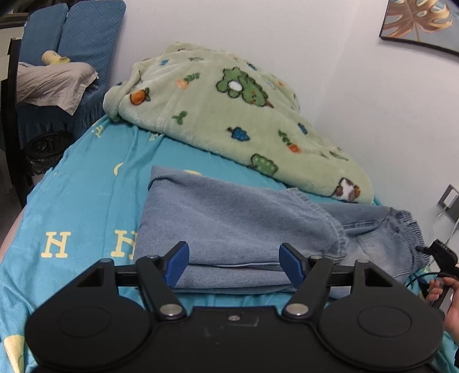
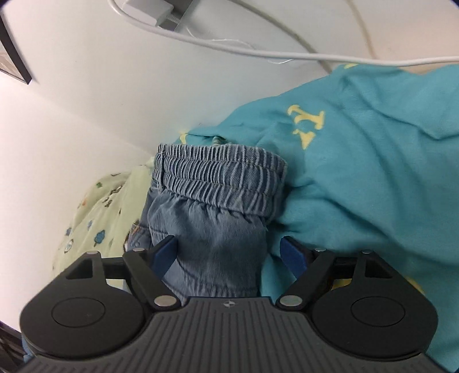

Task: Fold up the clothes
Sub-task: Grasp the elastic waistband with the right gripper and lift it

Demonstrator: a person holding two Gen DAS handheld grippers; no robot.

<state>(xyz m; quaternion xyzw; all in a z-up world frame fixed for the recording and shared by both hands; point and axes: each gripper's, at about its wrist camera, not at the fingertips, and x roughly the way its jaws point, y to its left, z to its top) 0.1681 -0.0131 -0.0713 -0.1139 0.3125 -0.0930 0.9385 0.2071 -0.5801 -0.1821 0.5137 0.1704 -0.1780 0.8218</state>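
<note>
Bed, teal sheet printed with yellow letters, "H" legible. Pale-green fleece blanket, carrot pattern, by the wall. Folded blue denim trousers mid-bed; elastic waistband clear only in right view. Left gripper: fingers apart, apparently gripping nothing. Right gripper: fingers spread, straddling denim, unpinched.

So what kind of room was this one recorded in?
Most likely a bedroom: a bed with a teal lettered sheet against a white wall, a green fleece blanket piled on it, folded denim trousers in front, and a framed leaf picture hanging above.
</note>
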